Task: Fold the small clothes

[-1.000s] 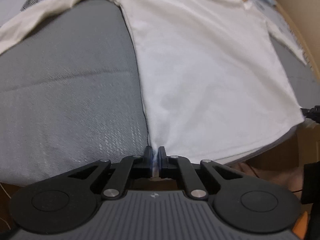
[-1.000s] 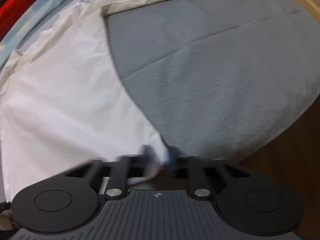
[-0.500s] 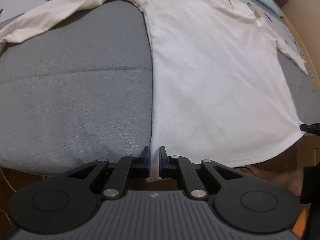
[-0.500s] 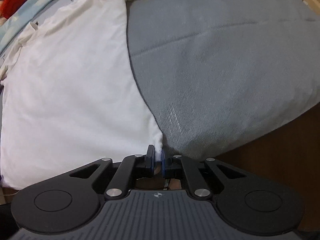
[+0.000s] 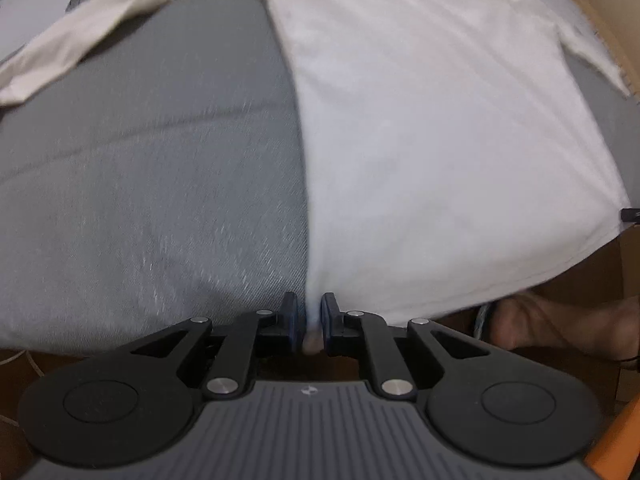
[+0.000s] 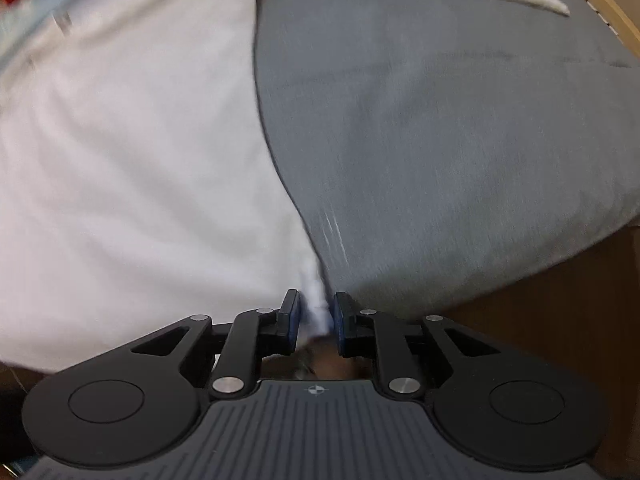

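- The white shirt (image 5: 440, 140) lies spread flat on the grey bed (image 5: 140, 180), its hem at the near edge.
- The left tongs (image 5: 308, 312), clenched on the hem corner a second ago, are opening; cloth sits loosely between the pads.
- The right tongs (image 6: 316, 308) are opening likewise, the opposite corner slipping free.
- Judged: the spreading is done and folding can begin.

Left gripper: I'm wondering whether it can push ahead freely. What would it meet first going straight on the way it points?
The left gripper, its jaws opening, already has the hem corner of the white shirt between them. Straight on, it likely meets that shirt edge, then the grey bedding beneath; depth is unclear.
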